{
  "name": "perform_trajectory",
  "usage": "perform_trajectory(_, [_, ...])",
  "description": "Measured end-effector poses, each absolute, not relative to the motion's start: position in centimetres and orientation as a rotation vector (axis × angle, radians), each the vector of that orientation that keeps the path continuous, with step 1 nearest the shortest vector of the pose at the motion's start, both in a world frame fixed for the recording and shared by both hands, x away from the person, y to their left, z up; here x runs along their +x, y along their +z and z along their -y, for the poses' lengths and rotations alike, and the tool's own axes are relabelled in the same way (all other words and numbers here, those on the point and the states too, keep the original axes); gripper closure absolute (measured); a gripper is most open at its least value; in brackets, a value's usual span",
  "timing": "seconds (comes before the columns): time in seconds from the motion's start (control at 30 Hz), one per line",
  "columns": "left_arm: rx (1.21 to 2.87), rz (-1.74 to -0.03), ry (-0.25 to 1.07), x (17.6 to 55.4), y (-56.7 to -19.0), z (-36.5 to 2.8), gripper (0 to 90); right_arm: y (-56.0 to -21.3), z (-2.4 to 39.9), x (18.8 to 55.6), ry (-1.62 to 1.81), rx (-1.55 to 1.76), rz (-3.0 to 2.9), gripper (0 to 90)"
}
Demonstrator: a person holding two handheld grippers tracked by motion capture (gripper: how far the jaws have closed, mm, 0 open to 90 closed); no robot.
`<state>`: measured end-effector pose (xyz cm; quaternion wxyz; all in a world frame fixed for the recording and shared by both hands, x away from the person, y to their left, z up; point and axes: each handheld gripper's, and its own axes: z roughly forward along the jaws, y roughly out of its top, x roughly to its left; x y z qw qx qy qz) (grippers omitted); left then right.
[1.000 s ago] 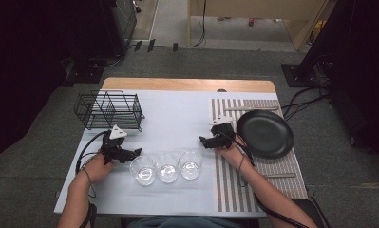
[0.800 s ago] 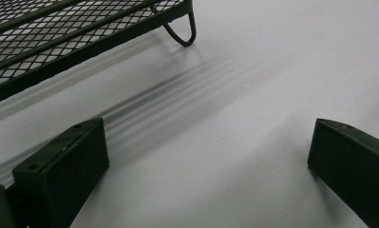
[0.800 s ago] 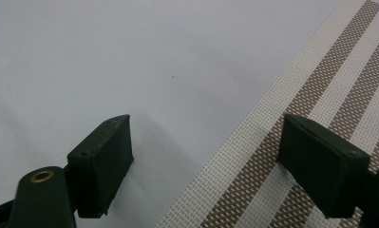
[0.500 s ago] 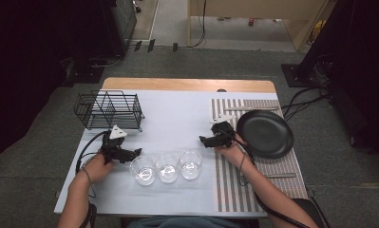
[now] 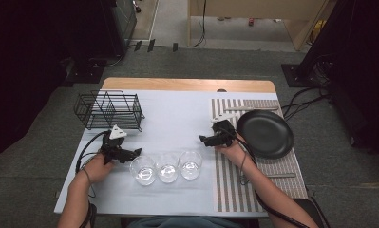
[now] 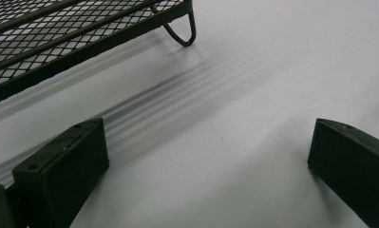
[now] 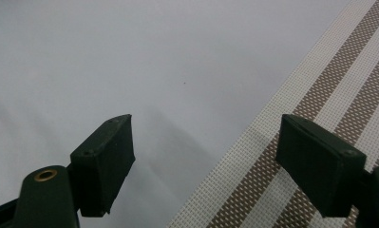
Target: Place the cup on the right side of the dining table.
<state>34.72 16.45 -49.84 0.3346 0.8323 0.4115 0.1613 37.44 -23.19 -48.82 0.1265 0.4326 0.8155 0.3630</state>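
Your right gripper has just been closing its jaws, yet they stand apart over bare table, holding nothing. Your left gripper gapes empty beside the glasses, so no grasp has begun.

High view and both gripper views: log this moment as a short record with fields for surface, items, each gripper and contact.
surface: table under a pale cloth, striped mat at its right
items: black wire rack at back left; three clear glasses in a row at front centre; black plate on the mat
left gripper: jaws open, nothing between them, beside the leftmost glass
right gripper: jaws apart with nothing between them, have just been closing, at the mat's left edge
contact: neither gripper touches a glass
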Motion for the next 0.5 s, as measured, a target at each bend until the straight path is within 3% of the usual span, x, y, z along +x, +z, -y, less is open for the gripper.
perform_trajectory(0.5, [2.173,-1.074,0.421,34.71,-49.83,-16.45,0.0,-48.36,22.88,37.13,1.066,1.234,-2.397,22.5])
